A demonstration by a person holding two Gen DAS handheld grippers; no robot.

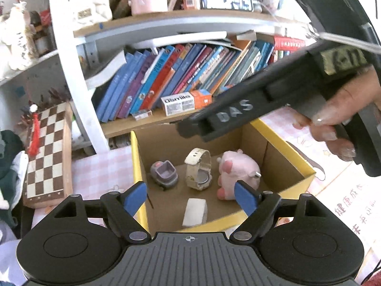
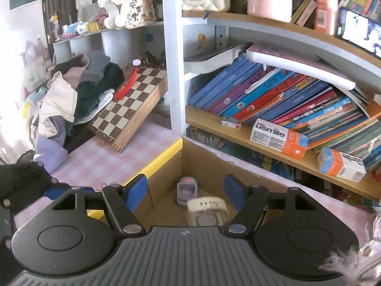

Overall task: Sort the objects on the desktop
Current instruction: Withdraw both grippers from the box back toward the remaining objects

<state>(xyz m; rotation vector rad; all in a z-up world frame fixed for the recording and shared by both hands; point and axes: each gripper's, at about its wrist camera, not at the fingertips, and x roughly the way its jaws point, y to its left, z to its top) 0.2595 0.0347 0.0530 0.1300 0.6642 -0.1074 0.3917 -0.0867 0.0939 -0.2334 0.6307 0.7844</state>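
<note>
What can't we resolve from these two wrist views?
- Right wrist: pink plush pig and white block unseen; the right tool and its body cover the near part of the cardboard box.
- Left wrist: watch face turned away.
- Left wrist: book spines too blurred to read.

Both grippers black, ribbed grey bases, blue fingertip pads (image 1: 135, 196), silver pivot screws; right unit marked "DAS", bare-skinned hand (image 1: 338, 116).

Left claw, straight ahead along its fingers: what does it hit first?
Probably the white block on the box floor. The left claw is open and empty, pointing down into the box, and the block lies nearest between its fingers, with the watch behind it. Depth is unclear.
</note>
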